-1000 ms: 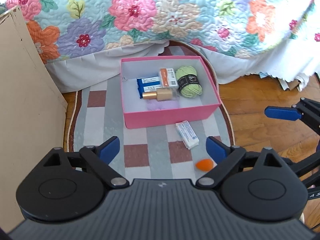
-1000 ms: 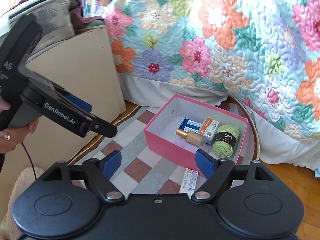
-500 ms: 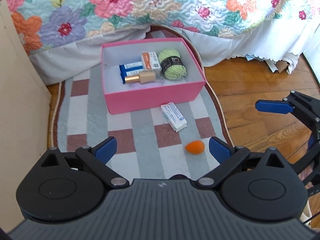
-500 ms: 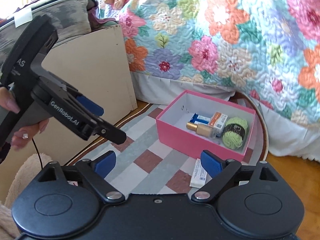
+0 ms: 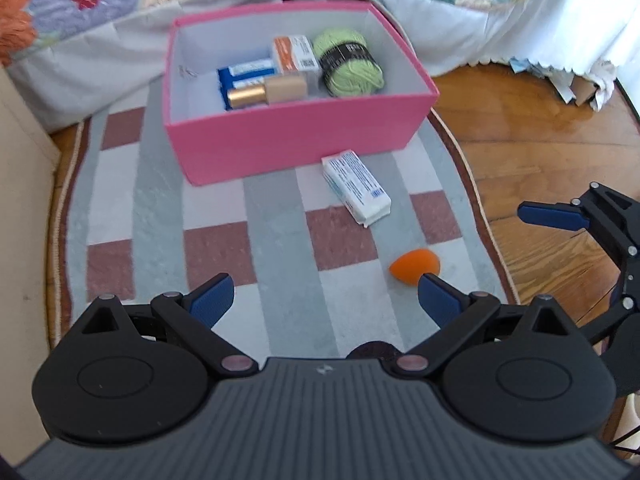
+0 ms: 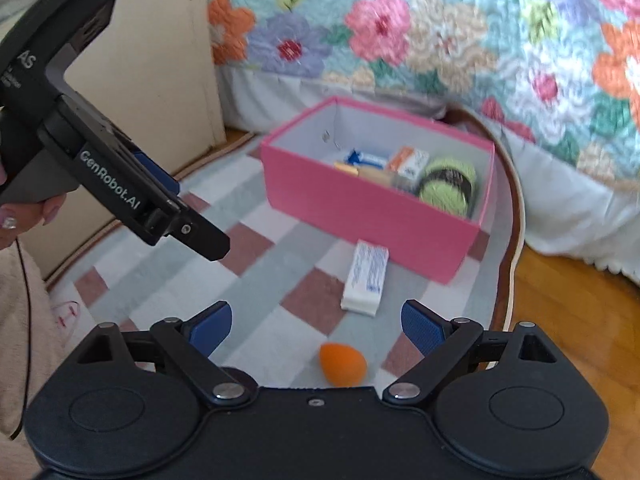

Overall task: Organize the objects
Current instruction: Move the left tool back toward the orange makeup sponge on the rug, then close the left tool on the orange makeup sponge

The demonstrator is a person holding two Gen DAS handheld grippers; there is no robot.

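Both tools, left (image 5: 324,296) and right (image 6: 316,326), gape empty above an orange egg-shaped sponge (image 6: 343,363) near the checked rug's (image 5: 280,240) edge.

A bedroom floor of warm brown wooden boards (image 5: 532,136), glossy where daylight falls on them. On it lies an oval rug (image 5: 276,248) checked in grey, white and dull red, with a dark border. Behind the rug stands a bed covered by a quilt (image 6: 460,40) of large pink, orange and purple flowers on pale blue, with a white scalloped bed skirt (image 5: 520,28) hanging to the floor. A plain beige panel (image 6: 160,60) stands upright at the left.
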